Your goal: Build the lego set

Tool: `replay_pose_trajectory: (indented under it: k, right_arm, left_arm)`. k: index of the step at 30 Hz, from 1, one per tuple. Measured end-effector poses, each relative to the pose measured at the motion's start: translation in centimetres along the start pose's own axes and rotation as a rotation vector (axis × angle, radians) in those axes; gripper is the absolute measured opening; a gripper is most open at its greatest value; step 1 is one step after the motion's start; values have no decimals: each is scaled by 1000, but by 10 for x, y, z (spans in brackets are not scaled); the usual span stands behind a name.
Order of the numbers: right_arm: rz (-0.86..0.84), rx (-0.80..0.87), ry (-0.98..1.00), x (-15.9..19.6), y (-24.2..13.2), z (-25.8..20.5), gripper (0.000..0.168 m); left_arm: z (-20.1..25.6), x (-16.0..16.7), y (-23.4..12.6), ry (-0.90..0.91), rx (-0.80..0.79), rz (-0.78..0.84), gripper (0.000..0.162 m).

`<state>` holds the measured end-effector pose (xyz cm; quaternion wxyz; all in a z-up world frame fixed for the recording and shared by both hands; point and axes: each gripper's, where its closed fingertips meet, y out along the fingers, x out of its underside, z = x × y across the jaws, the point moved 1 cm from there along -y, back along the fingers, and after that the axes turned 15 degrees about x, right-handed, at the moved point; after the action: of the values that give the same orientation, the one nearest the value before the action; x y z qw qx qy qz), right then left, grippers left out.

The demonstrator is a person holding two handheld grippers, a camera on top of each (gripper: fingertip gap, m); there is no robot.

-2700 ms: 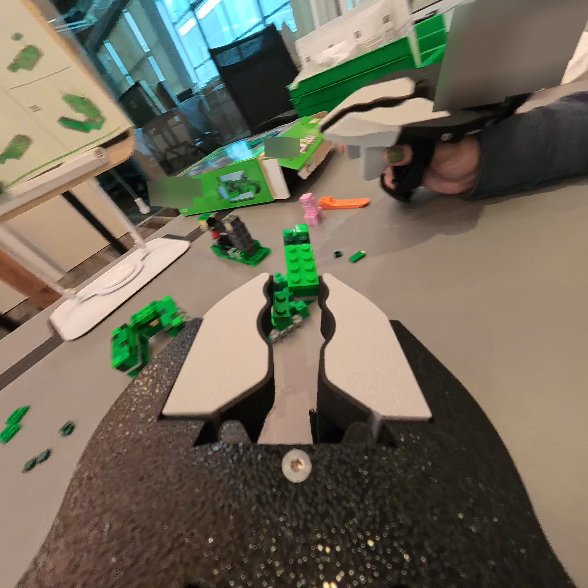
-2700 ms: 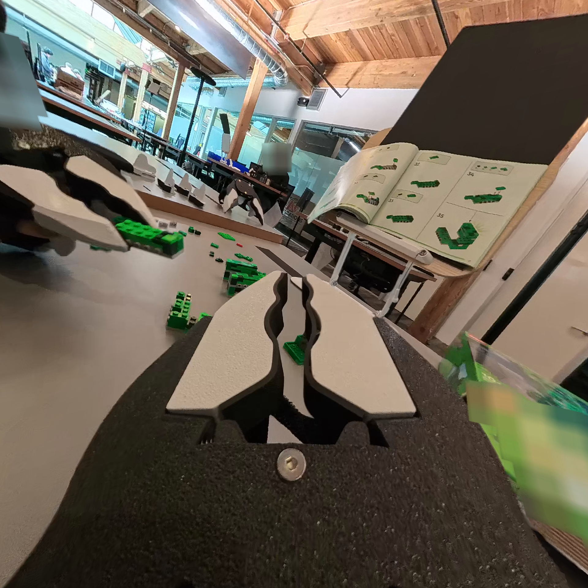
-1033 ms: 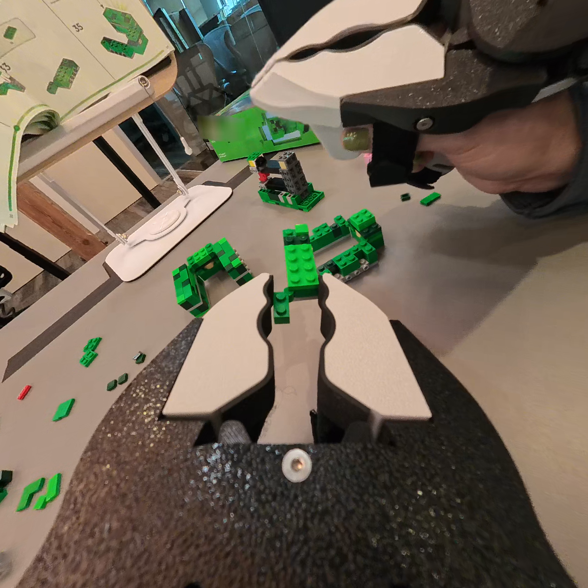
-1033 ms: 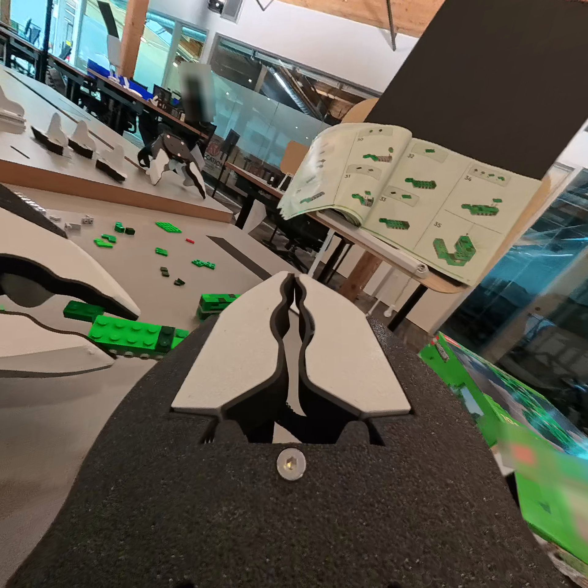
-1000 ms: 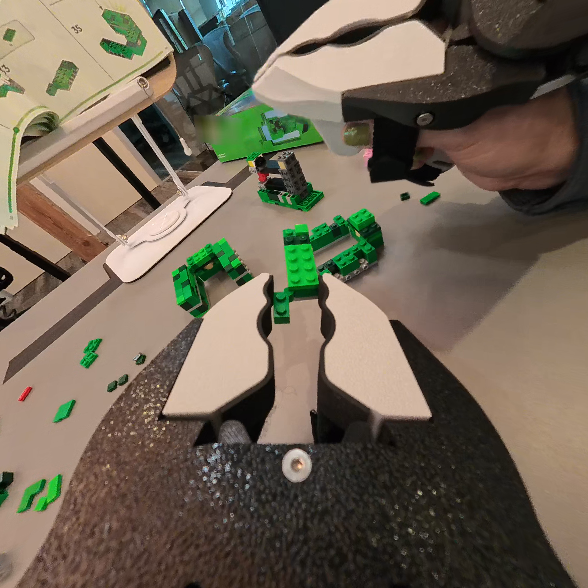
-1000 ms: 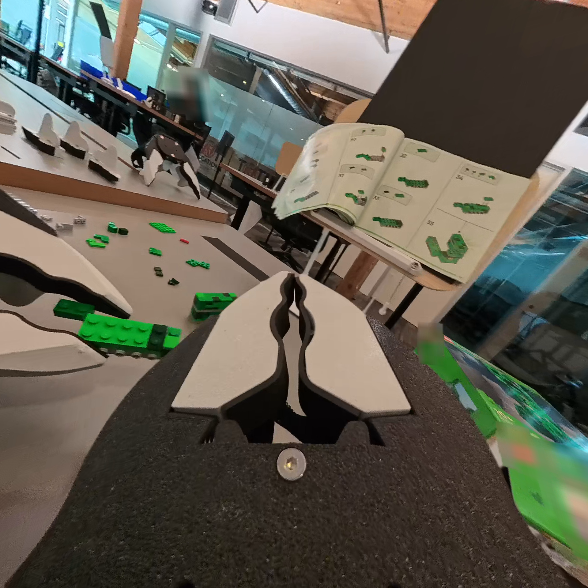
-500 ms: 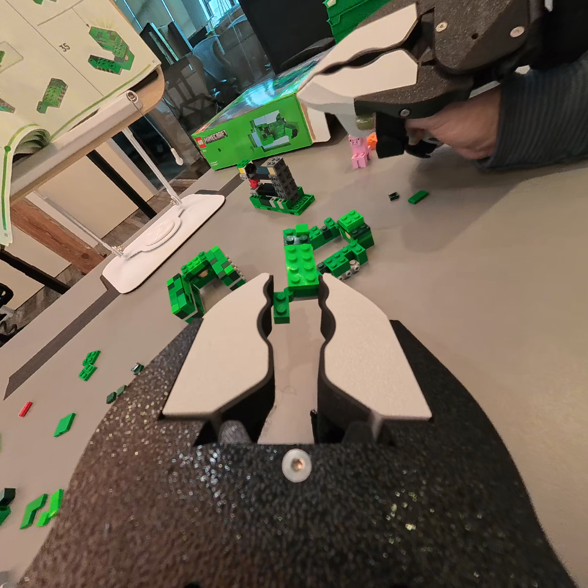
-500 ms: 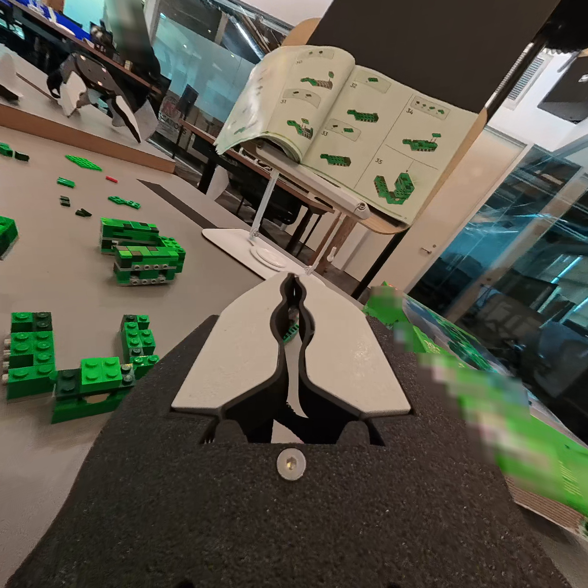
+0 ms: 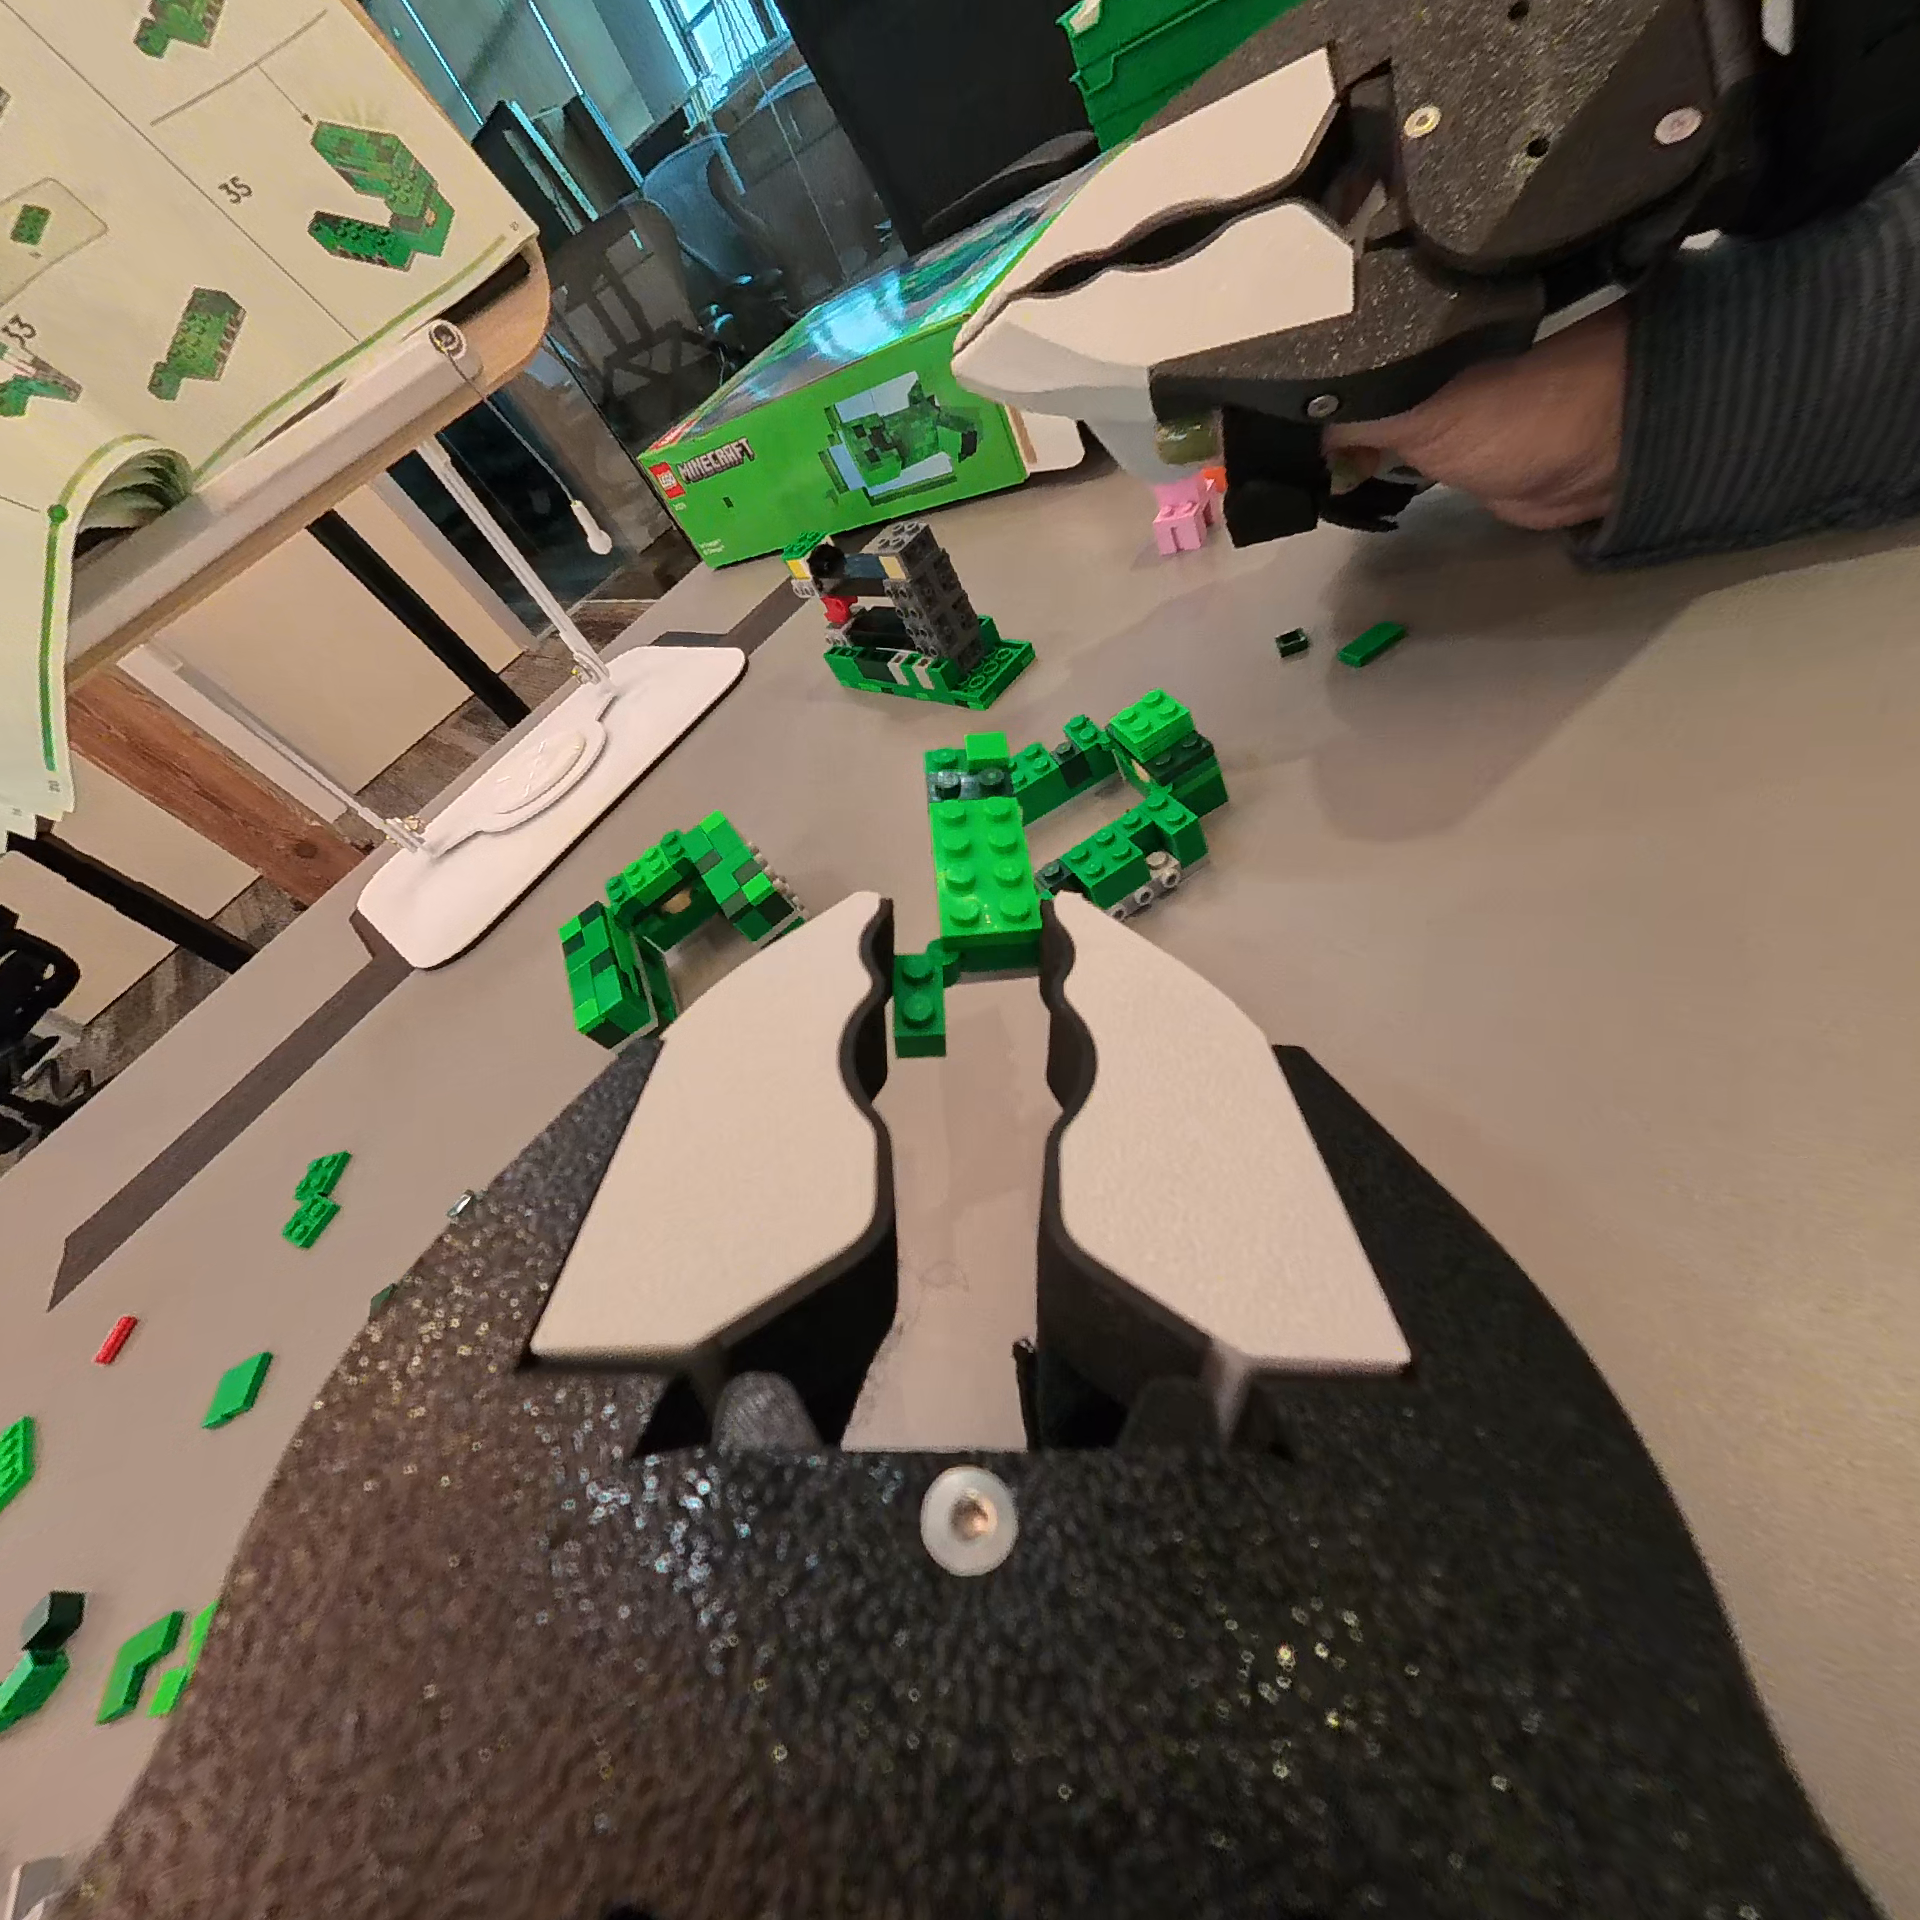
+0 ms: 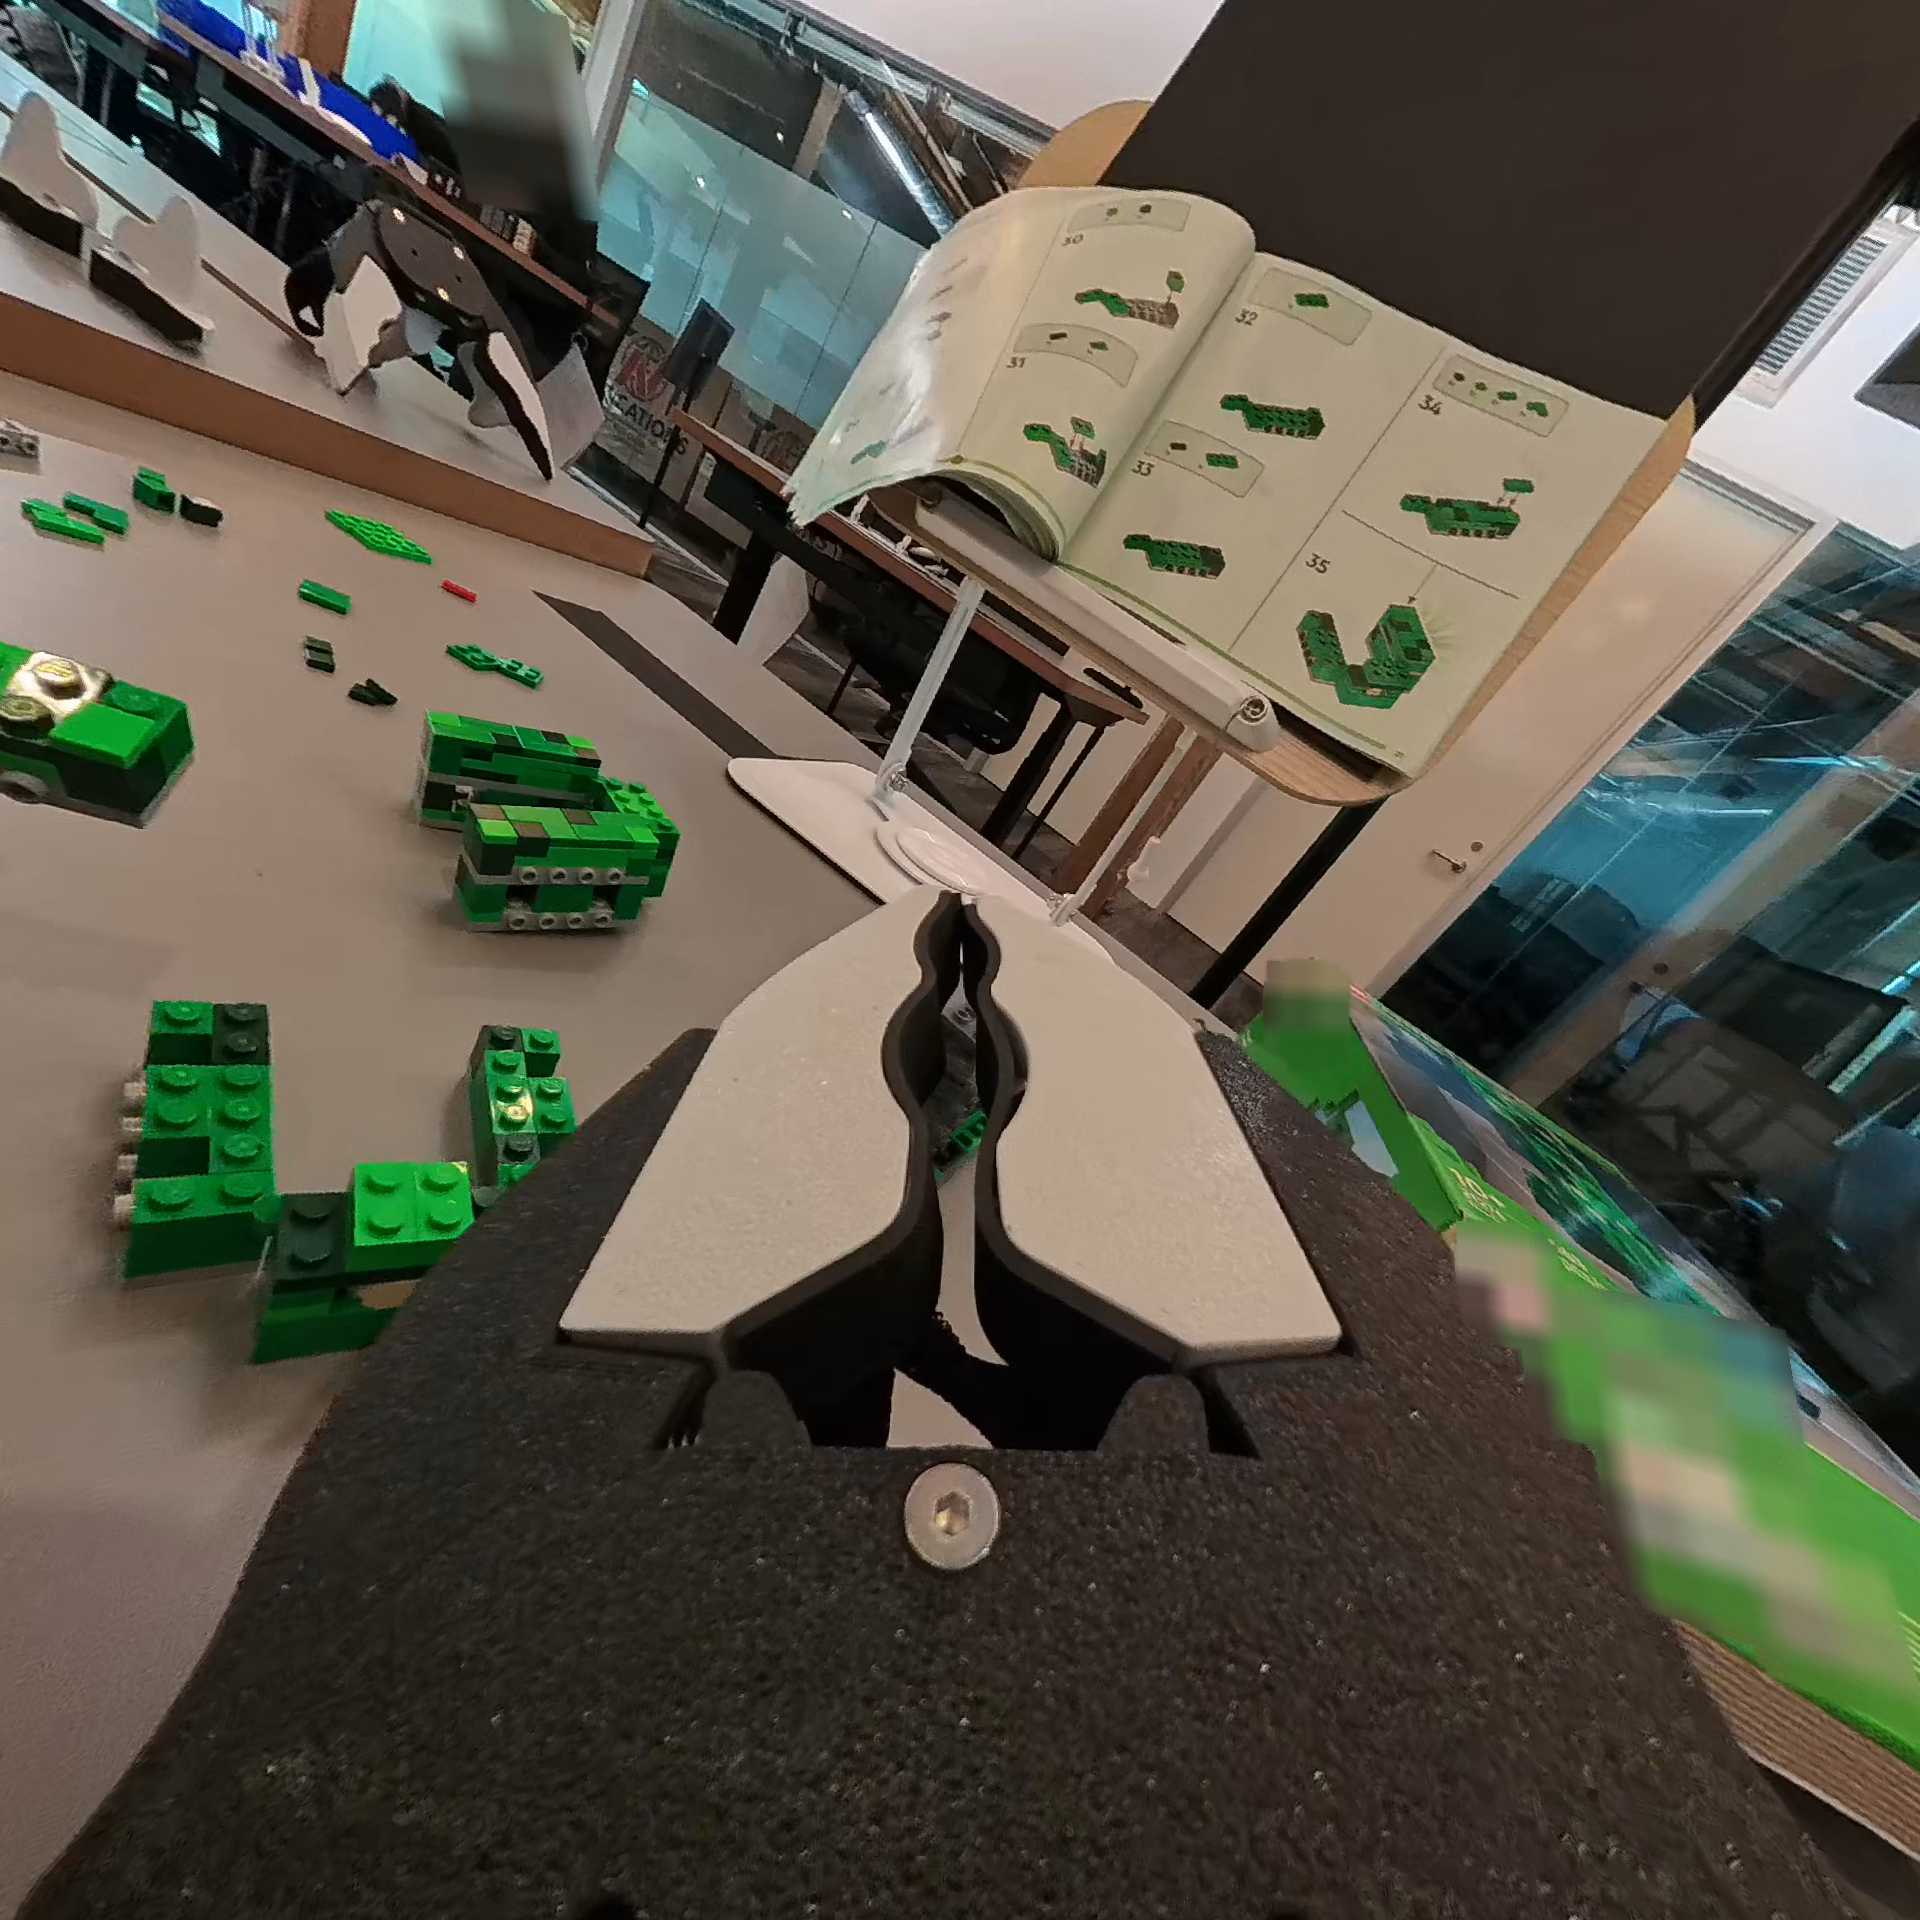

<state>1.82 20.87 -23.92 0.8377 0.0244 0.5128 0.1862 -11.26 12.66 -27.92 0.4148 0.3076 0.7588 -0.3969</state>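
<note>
My left gripper (image 9: 966, 935) is shut on a green lego assembly (image 9: 982, 868), a studded plate with a small brick at its near left corner, and holds it above the grey table (image 9: 1558, 935). Just beyond it a U-shaped green assembly (image 9: 1127, 821) lies on the table; it also shows in the right wrist view (image 10: 208, 1153). A second green arch-shaped assembly (image 9: 665, 925) lies to the left and shows in the right wrist view (image 10: 551, 831). My right gripper (image 10: 961, 914) is shut and empty; in the left wrist view it (image 9: 987, 348) hovers at the upper right, above the table.
The instruction booklet (image 10: 1247, 447) is open on a white stand (image 9: 551, 769) at the table's far edge. A green box (image 9: 842, 457), a grey tower on a green base (image 9: 914, 623) and a pink figure (image 9: 1184, 520) stand behind. Loose green pieces (image 9: 312, 1210) lie at the left. Spacing between my two grippers at the tips: around 15 cm.
The right gripper has drawn back up and to the right, away from the left gripper. The left gripper still holds the green assembly and has come nearer the U-shaped assembly.
</note>
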Motion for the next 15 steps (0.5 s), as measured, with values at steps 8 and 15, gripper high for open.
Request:
replay_pose_trajectory:
  k: [8,15]
  right_arm:
    - [38,-28,9,-22,4,-10,0]
    - [80,35,21,-78,104,-3,0]
  left_arm:
    - [-7,-6,-5,5,-55,43,26]
    - [-28,-14,-10,44,-143,110,26]
